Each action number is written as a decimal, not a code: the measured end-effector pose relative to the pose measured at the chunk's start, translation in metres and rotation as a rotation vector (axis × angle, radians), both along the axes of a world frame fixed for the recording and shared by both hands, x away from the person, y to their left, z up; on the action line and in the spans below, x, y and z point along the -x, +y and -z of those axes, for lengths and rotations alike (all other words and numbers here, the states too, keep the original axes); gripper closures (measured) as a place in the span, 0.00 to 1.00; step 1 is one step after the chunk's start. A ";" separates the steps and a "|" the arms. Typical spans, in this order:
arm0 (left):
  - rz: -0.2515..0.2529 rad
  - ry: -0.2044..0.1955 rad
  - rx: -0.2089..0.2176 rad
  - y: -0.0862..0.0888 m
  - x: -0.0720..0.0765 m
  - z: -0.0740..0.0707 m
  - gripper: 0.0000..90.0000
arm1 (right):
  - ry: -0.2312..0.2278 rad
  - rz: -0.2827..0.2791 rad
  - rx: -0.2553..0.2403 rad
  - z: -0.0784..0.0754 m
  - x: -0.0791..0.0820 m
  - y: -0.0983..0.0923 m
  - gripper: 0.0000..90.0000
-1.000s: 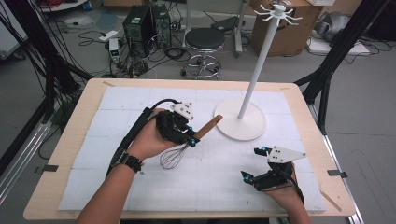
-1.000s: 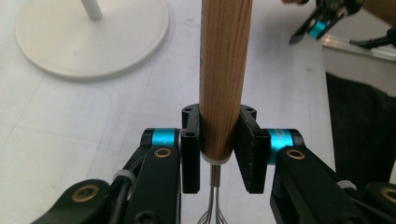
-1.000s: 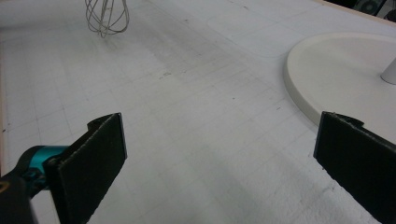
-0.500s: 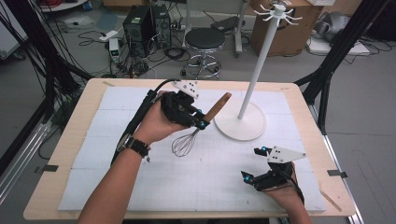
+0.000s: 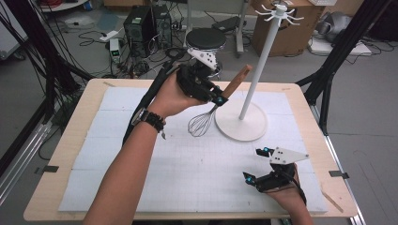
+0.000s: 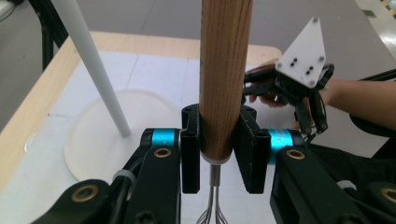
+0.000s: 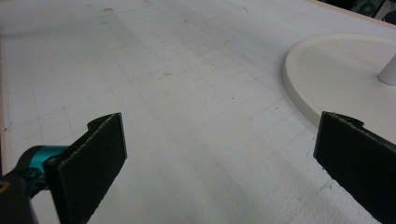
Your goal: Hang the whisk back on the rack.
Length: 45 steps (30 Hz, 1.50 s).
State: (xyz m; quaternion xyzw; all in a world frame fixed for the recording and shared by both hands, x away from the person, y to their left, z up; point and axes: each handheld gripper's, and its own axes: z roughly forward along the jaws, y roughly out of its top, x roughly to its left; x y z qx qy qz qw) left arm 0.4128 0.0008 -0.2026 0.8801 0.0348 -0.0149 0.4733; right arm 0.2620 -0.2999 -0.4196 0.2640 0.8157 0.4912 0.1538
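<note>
The left gripper [image 5: 217, 99] is clamped on the wooden handle of a whisk [image 5: 213, 110], near the handle's lower end where the steel collar begins. The whisk is lifted clear of the table mat [image 5: 141, 154], tilted so its handle rises toward the stand's pole while the wire loops hang down just beside the near-left rim of the white hanging stand [image 5: 241, 123]. The handle's tip is close to the pole, not touching it.

The left gripper view shows the grip itself: both black pads press flat on opposite sides of the whisk [image 6: 224, 79] handle, with the collar and the first wires showing just below them, inside the left gripper [image 6: 218, 154]. That view also shows the stand [image 6: 100, 135] off to one side and the right gripper [image 6: 289, 91] farther back. The high view adds the stand's crown of hooks at the top of the pole, above the whisk.

The right gripper [image 5: 259, 165] rests low on the mat, near the stand's base on its near-right side, well apart from the whisk. Seen along its own jaws, the right gripper [image 7: 219, 163] is spread wide with nothing between the pads, and the stand [image 7: 336, 79] base rim lies just ahead.

Bare mat stretches from the stand's base toward the table's left and near edges; the stand itself sits toward the far edge.
</note>
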 end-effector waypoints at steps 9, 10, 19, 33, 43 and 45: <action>-0.017 0.016 0.047 0.003 -0.024 -0.016 0.82 | 0.001 0.004 -0.007 0.000 0.001 -0.003 0.01; -0.021 0.018 0.054 0.003 -0.026 -0.017 0.82 | 0.000 0.004 -0.005 0.000 0.001 -0.003 0.02; 0.010 0.020 0.058 -0.018 -0.037 -0.024 0.82 | 0.001 0.002 -0.001 0.001 0.001 -0.003 0.01; 0.060 0.030 0.047 -0.054 -0.056 -0.049 0.82 | -0.004 -0.005 0.003 0.001 0.001 -0.001 0.01; 0.053 0.048 0.027 -0.064 -0.068 -0.056 0.82 | -0.005 -0.006 -0.001 0.001 0.003 -0.001 0.01; 0.057 0.051 0.021 -0.066 -0.069 -0.055 0.82 | -0.007 -0.007 0.004 0.000 0.003 -0.002 0.01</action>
